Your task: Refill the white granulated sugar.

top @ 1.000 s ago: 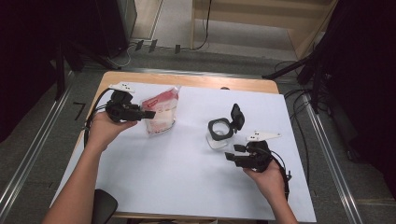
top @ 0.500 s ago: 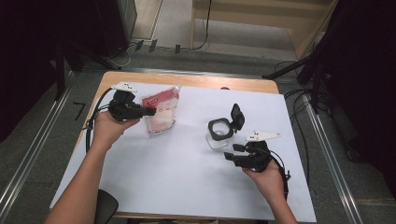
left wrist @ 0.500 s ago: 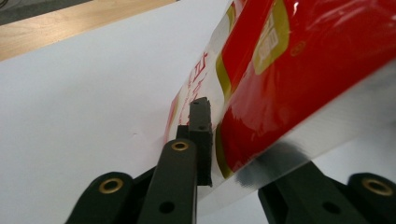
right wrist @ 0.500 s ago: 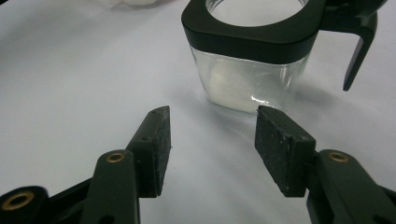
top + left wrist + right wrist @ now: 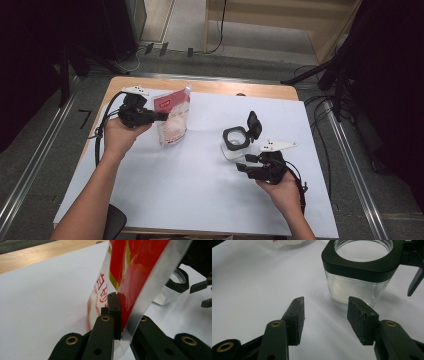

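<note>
A red and clear plastic bag [image 5: 173,119] with white contents lies at the back left of the white sheet. My left gripper [image 5: 163,116] has just been closing and is now shut on the bag's edge. In the left gripper view the pads [image 5: 114,312] pinch the bag's [image 5: 136,270] clear seam. A clear jar [image 5: 234,143] with a black collar and a flipped-up lid [image 5: 254,125] stands right of centre. My right gripper [image 5: 246,165] is just in front of it, open. Its jaws have narrowed slightly around nothing. The right gripper [image 5: 325,315] points at the jar [image 5: 358,288], a short gap away.
A white sheet [image 5: 190,190] covers most of the wooden table [image 5: 215,88]. Black cables trail from both grippers. Metal floor rails run along both sides, and dark stands rise at the right. The jar [image 5: 175,287] and the other gripper's tips [image 5: 200,286] lie beyond the bag.
The left jaws have closed onto the bag's edge and the left hand has shifted slightly. The right hand and the jar have stayed put.
</note>
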`<state>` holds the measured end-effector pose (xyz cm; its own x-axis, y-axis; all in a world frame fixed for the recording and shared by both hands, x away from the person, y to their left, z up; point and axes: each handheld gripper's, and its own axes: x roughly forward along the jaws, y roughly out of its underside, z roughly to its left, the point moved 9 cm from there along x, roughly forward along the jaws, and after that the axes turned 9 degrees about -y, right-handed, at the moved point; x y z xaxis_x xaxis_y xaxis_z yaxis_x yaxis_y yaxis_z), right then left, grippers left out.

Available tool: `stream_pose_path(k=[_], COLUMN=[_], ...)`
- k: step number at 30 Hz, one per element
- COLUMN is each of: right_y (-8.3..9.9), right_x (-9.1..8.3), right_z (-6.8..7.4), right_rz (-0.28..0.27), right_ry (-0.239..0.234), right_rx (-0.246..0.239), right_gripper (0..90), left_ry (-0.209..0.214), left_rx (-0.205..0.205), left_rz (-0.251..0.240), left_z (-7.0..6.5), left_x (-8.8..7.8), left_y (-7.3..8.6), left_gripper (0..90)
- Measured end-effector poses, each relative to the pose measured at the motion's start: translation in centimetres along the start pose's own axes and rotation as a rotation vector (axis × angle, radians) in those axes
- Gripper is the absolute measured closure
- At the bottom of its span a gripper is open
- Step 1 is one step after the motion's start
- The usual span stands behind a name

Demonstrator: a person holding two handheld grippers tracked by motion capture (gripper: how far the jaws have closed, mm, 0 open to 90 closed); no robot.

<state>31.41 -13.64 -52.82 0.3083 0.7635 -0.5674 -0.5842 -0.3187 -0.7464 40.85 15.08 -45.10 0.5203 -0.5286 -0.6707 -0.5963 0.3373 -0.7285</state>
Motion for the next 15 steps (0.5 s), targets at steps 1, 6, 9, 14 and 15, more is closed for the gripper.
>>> stream_pose_path(k=[1,6,9,14,15], right_y=[-0.1,-0.6,-1.0,-1.6,-1.7], right_x=[0.0,-0.2,-0.3,0.1,0.2], right_z=[0.1,0.8,1.1,1.7,1.8], right_rz=[-0.003,-0.018,-0.027,-0.040,-0.044], right_ry=[-0.001,-0.014,-0.012,-0.014,-0.014], right_rx=[-0.002,-0.019,-0.026,-0.028,-0.029], right_gripper=[48.9,48.8,48.8,48.8,48.5], left_ry=[0.016,0.090,0.127,0.164,0.183], left_rx=[0.002,-0.004,0.010,0.051,0.051], left_rz=[0.011,0.031,0.027,0.016,0.015], left_z=[-0.2,-1.7,-2.9,-5.0,-5.3], left_x=[-0.1,-1.0,-1.5,-2.4,-2.5], left_y=[0.0,-0.5,-1.3,-3.0,-3.4], left_gripper=[90.0,90.0,90.0,90.0,90.0])
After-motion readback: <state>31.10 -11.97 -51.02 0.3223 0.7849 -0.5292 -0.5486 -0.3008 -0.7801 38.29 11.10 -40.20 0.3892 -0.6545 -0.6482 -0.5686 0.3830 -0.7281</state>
